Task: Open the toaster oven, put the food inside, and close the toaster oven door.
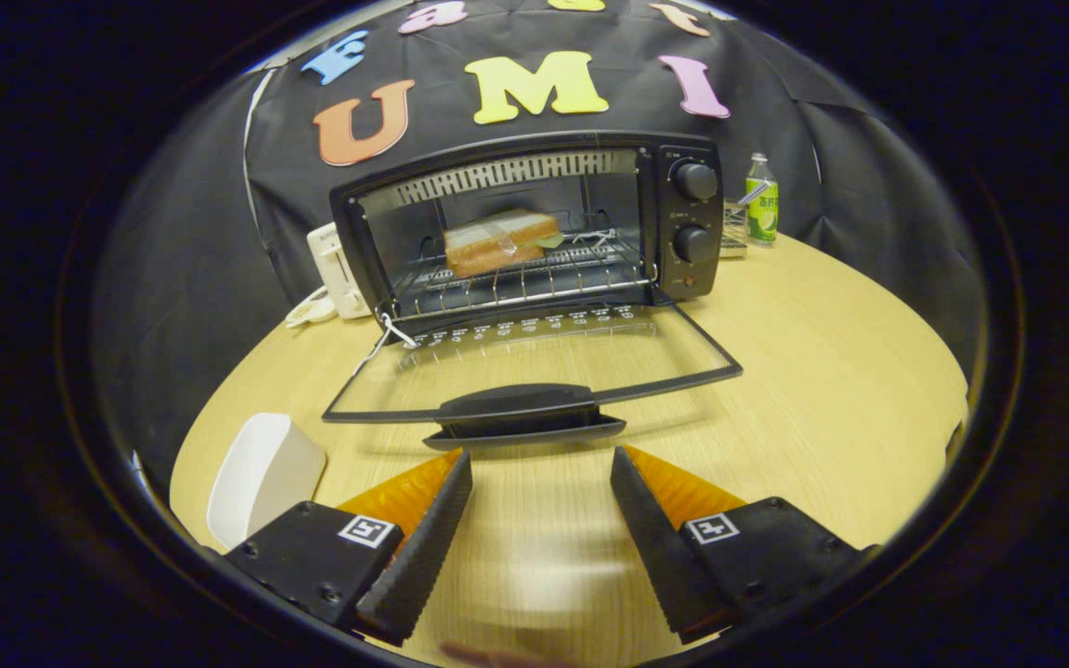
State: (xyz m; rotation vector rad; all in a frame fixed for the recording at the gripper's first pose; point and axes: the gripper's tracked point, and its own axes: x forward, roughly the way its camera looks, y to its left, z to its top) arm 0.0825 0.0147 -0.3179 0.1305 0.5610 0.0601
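Right, your gripper (542, 464) is spread wide with nothing between its fingers (423, 538), just bare wooden table (822, 371) showing in the gap. Both fingertips sit just short of the toaster oven (534, 223), whose door (534, 366) is dropped fully down and lies flat out toward you. The door's black handle (523, 415) is right ahead of your fingertips, close to them but not touching, and roughly centred on the gap.

Look inside the toaster oven and you have the food: a sandwich (500, 241), toasted bread with something pale green peeking out at its right end, resting on the wire rack (534, 278) toward the left half of the chamber. So it is in, and the door is not yet closed.

On the oven's right panel you can see two black knobs (694, 211), one above the other. Behind the oven's left side there is a white appliance (338, 269) with its cord (310, 311) curled on the table. Off the oven's right rear corner stands a green-labelled bottle (761, 199), with a small wire holder (734, 232) between it and the oven.

A white dish (261, 478) sits on the table to the left of the open door, just beside your left finger.
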